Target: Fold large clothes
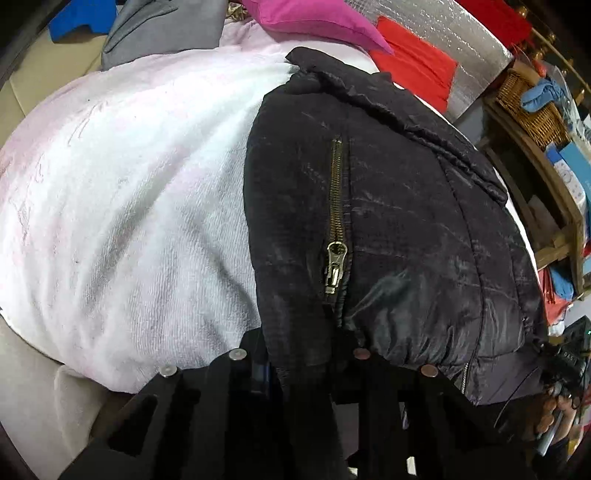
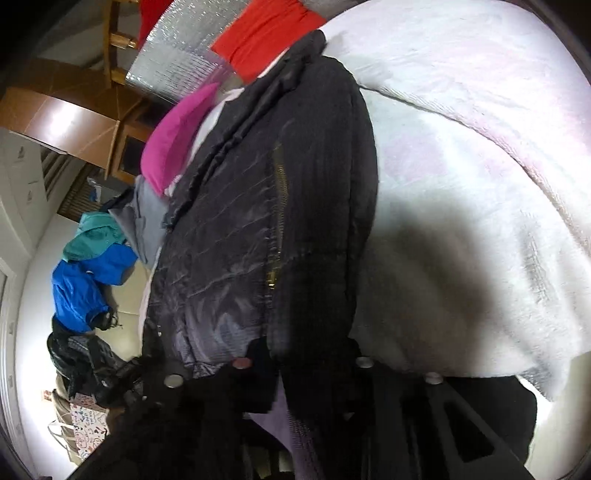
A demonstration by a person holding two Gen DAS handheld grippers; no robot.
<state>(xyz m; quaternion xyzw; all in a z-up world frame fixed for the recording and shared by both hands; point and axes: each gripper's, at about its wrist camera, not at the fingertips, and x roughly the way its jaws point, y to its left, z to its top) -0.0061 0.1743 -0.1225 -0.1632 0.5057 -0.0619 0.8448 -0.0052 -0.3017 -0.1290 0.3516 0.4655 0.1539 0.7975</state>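
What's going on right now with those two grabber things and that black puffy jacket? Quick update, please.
Left gripper shut on black jacket hem. Right gripper shut on the same hem. Jacket lies on white blanket; nothing in the way.

Bright, glary blanket point(image 2: 461, 147); edges warped (perhaps blurred).

The left wrist camera sat very close over the hem of the black puffer jacket point(image 1: 388, 221), looking up along its brass zipper point(image 1: 335, 229) toward the collar, with the white fleece blanket point(image 1: 129, 206) left of the jacket. The right wrist camera, equally close at the same hem, was rolled sideways, so the blanket point(image 2: 480, 184) lay right of the jacket point(image 2: 258, 221). Both views shared jacket, zipper point(image 2: 277, 206), blanket, magenta cushion point(image 1: 310, 18) and red cloth point(image 1: 417, 62) beyond the collar.
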